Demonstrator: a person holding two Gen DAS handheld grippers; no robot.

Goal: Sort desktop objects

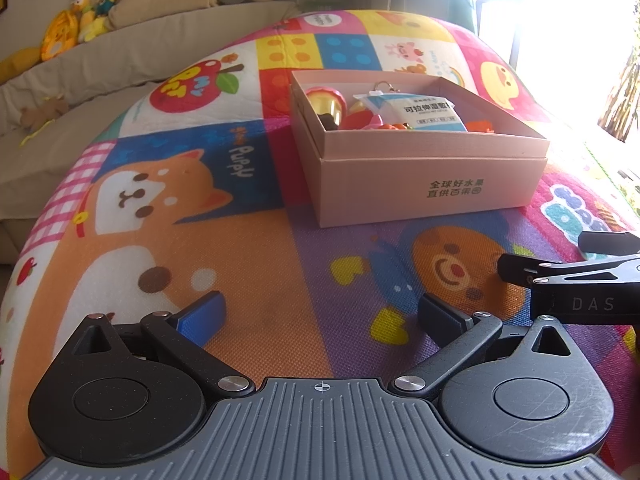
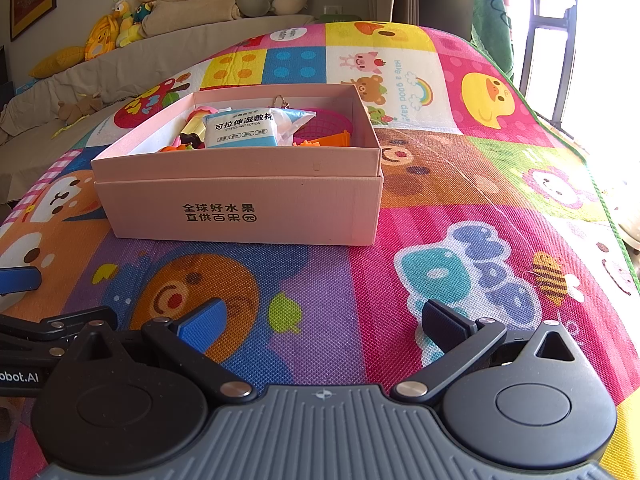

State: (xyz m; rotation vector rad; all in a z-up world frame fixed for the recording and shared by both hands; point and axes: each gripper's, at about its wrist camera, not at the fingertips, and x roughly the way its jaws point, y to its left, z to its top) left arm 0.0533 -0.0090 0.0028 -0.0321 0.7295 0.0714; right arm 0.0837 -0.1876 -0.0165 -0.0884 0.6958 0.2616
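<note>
Two grippers, both spread wide with nothing between the pads: left gripper [image 1: 320, 316] and right gripper [image 2: 322, 318], hovering low over a cartoon play mat [image 1: 248, 240], side by side and close together. Right gripper's black linkage poking into the left wrist view at far right [image 1: 568, 280]; left gripper's blue pad [image 2: 18, 280] showing at the left edge of the right wrist view.

Ahead of both, resting on the mat: pink cardboard box [image 2: 240, 208], lidless, inner tray standing slightly proud of the outer sleeve, black Chinese print on the near wall. From the left gripper, ahead and a little right [image 1: 432, 184]; from the right gripper, ahead and a little left.

Already inside the box: white and blue packet of wet cotton [image 2: 242, 130] leaning upright, a metal key ring [image 2: 279, 101] just behind it, a pink mesh basket [image 2: 324, 124] to its right, orange plastic pieces [image 2: 320, 142] in front, a red and gold round toy [image 1: 324, 100] at the far left corner.
</note>
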